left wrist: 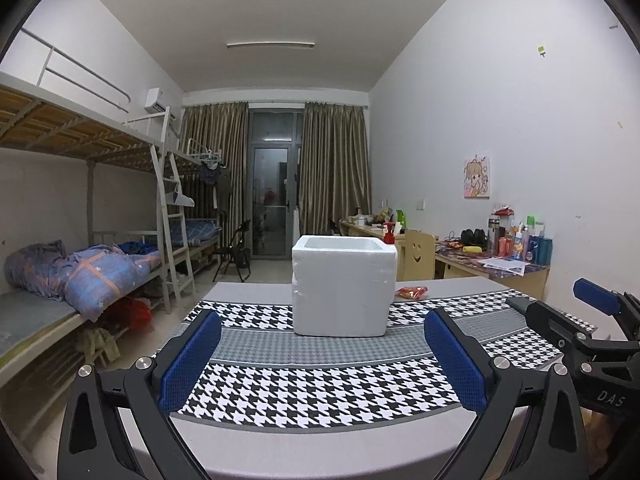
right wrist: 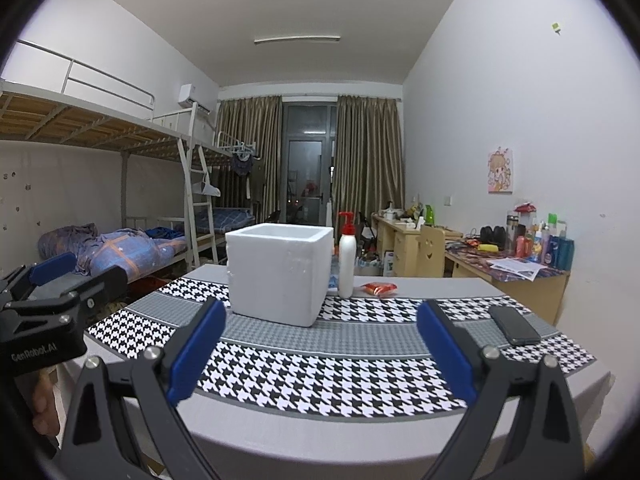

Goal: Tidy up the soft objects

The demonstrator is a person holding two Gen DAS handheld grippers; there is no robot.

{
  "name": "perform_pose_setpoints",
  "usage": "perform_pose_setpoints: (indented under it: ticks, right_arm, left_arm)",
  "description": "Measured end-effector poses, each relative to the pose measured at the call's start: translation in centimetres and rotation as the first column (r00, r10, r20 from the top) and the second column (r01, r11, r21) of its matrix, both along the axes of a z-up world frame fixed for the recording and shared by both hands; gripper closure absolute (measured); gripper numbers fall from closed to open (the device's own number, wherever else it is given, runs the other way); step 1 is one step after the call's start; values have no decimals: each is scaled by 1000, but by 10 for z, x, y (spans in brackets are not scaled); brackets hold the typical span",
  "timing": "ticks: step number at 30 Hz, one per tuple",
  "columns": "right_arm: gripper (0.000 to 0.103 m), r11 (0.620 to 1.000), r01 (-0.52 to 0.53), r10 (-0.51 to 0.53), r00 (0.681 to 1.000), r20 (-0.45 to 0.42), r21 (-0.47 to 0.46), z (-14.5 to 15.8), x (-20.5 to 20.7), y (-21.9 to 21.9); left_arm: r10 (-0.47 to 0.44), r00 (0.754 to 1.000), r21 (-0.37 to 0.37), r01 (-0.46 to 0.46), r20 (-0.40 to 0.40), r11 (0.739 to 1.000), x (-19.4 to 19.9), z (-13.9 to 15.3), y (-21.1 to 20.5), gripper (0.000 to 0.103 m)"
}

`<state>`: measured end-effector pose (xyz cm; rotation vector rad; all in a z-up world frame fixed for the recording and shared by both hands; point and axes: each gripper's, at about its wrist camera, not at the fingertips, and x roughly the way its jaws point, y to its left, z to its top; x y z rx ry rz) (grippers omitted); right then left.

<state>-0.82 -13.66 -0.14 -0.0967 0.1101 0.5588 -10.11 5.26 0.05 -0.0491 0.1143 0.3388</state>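
A white foam box (left wrist: 342, 286) (right wrist: 280, 272) stands open-topped on the houndstooth cloth (left wrist: 320, 384) (right wrist: 320, 376) in the middle of the table. A small red soft packet (left wrist: 411, 292) (right wrist: 380, 289) lies just right of it. My left gripper (left wrist: 322, 360) hovers over the table's near edge, open, nothing between its blue pads. My right gripper (right wrist: 318, 354) is open too, and empty, at the same distance from the box. Each gripper shows at the edge of the other's view: the right one (left wrist: 600, 332), the left one (right wrist: 52, 292).
A white pump bottle with a red top (right wrist: 346, 256) (left wrist: 390, 234) stands behind the box on its right. A black phone (right wrist: 514, 325) lies on the cloth at the right. Bunk beds (left wrist: 80, 248) line the left wall; desks (left wrist: 500, 268) with bottles line the right.
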Motion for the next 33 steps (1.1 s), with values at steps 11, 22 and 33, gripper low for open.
perform_pose_setpoints:
  ticks: [11,22,33]
  right_arm:
    - [5,1000,5,-5,1000,12,10,-4,-15,-6]
    - [5,1000,14,-14,1000,2,8,-14,-21,-10]
    - [5,999,35,-35,999,3,6,-24,-30,-15]
  left_arm:
    - [-2,1000,-8,1,-2,1000,-15,-6,-5,1]
    - [-12,1000,-9,11,-12,1000,-22,-15,-13,1]
    - [-20,1000,12,20,-17,1000,-28,-21,-22,1]
